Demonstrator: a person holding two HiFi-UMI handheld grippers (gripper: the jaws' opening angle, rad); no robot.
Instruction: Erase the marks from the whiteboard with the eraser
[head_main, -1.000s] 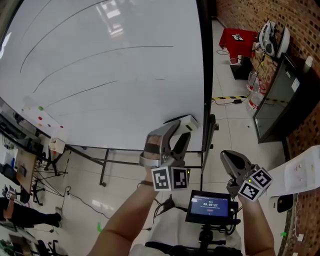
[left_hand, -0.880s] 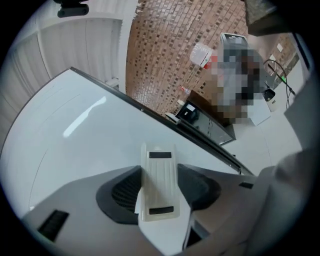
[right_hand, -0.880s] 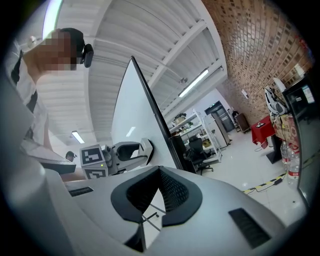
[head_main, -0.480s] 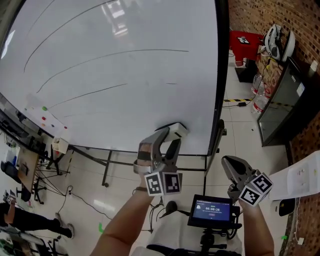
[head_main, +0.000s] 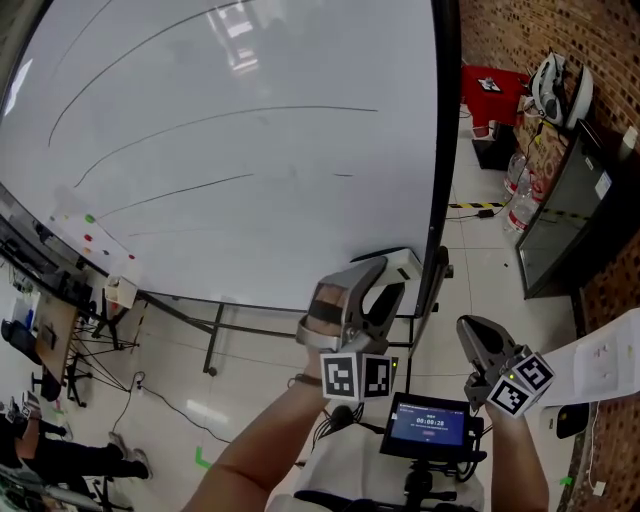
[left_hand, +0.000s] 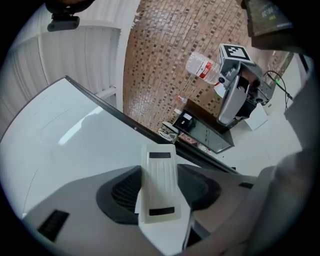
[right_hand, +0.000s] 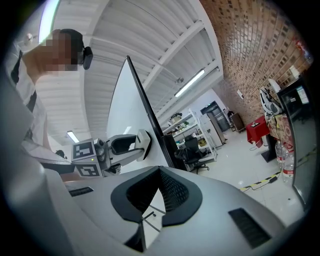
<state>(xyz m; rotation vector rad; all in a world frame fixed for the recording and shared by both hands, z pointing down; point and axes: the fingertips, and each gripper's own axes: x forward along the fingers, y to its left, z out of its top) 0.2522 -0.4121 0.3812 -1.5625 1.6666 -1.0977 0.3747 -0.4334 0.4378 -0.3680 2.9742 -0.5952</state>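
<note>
The whiteboard (head_main: 230, 200) fills the head view and carries several long curved black lines (head_main: 200, 122) and a short dash (head_main: 343, 176). My left gripper (head_main: 385, 282) is shut on a white eraser (head_main: 400, 266), which it holds at the board's lower right corner. In the left gripper view the ribbed eraser (left_hand: 159, 175) sits between the jaws over the white board (left_hand: 75, 145). My right gripper (head_main: 478, 338) hangs to the right of the board, away from it, shut with nothing in it. Its pads (right_hand: 172, 192) meet at the tips.
The board's black frame (head_main: 445, 150) and stand legs (head_main: 210, 345) are beside me. A small screen (head_main: 430, 422) sits on the rig below. To the right stand a red table (head_main: 495, 85), helmets (head_main: 555, 88), water bottles (head_main: 515, 205) and a dark monitor (head_main: 560, 215) against a brick wall.
The left gripper carried the eraser left along the board's lower edge, then back right towards the corner. The right gripper stayed where it was.
</note>
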